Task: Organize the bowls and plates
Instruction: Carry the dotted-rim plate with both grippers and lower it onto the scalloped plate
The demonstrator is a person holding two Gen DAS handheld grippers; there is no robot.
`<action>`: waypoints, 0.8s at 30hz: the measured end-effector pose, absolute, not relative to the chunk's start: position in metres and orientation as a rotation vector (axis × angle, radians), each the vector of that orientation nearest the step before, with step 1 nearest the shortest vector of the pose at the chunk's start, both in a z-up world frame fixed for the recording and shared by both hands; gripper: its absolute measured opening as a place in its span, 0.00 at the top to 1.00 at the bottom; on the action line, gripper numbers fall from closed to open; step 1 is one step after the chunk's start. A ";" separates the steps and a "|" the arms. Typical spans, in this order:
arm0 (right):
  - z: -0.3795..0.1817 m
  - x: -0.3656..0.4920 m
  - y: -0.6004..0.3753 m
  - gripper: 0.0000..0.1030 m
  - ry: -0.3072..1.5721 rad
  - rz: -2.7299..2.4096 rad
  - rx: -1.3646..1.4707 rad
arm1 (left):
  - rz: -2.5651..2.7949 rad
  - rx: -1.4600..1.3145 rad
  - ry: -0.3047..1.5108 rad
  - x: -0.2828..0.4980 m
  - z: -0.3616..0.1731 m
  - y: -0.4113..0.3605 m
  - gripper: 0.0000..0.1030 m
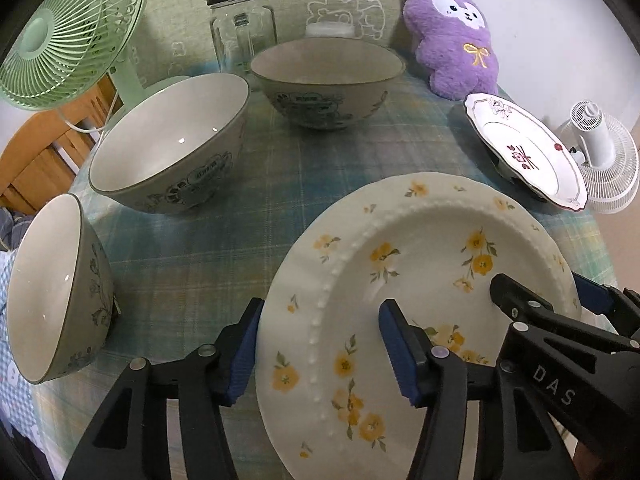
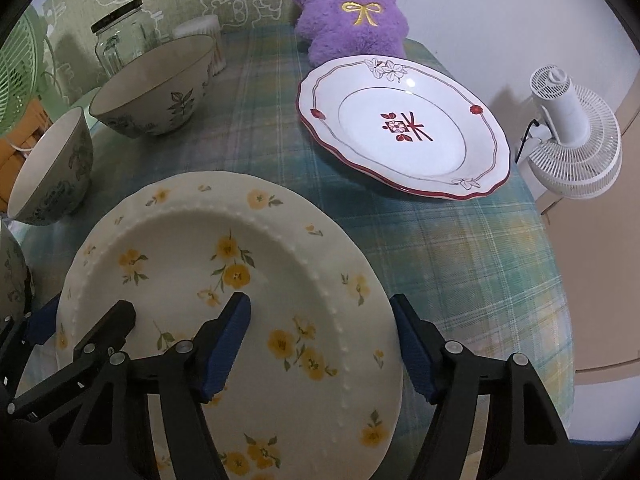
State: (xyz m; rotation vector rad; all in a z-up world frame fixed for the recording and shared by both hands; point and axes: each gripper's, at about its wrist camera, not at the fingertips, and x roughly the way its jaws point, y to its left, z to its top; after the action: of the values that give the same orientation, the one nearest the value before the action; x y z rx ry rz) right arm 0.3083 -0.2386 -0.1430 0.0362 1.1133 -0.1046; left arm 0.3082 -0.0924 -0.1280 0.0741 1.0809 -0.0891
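1. On the plaid tablecloth [image 2: 460, 264], nearest us, sits the yellow-flower plate [image 1: 400, 264], flat, right side up, nothing in it.
2. We have the left gripper [image 1: 320, 348] straddling the plate's left rim: one blue pad outside the edge, one over the well. Jaws part-way apart; we can't confirm the pads press the rim, so we call it not clamped.
3. We have the right gripper [image 2: 320, 340] doing the same on the right rim. Jaws apart, plate edge between them, gap visible on the outer side.
4. Our judgement: two-sided hold is set up because the plate is wide and shallow; a lift from both rims keeps it level.
5. Red-trim plate [image 2: 404, 136] lies farther back right, empty, probably the stacking target.
6. Three bowls to the left: small bowl [image 1: 56, 292], middle bowl [image 1: 168, 140], far bowl [image 1: 326, 80]. All upright, all empty, apart from each other.
7. Glass jar [image 1: 244, 28] with black lid behind the bowls, looks empty.
8. Purple plush [image 2: 352, 8], green fan [image 1: 68, 28], white fan [image 2: 568, 136] sit at the edges, not task items.
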 end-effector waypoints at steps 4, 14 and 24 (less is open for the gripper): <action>-0.142 0.310 -0.239 0.30 1.124 -0.107 0.042 | -0.098 0.073 1.080 0.306 -0.126 -0.090 0.44; -0.128 0.297 -0.230 0.31 1.140 -0.098 0.094 | -0.054 0.072 1.071 0.296 -0.105 -0.076 0.43; -0.090 0.270 -0.218 0.31 1.091 -0.114 0.096 | -0.069 0.061 1.027 0.271 -0.074 -0.068 0.43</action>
State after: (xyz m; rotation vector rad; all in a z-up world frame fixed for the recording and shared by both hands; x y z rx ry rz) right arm 0.2703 -0.2184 -0.0897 0.0965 1.0910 -0.1144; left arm 0.2713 -0.0676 -0.0738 0.0614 1.0268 -0.0690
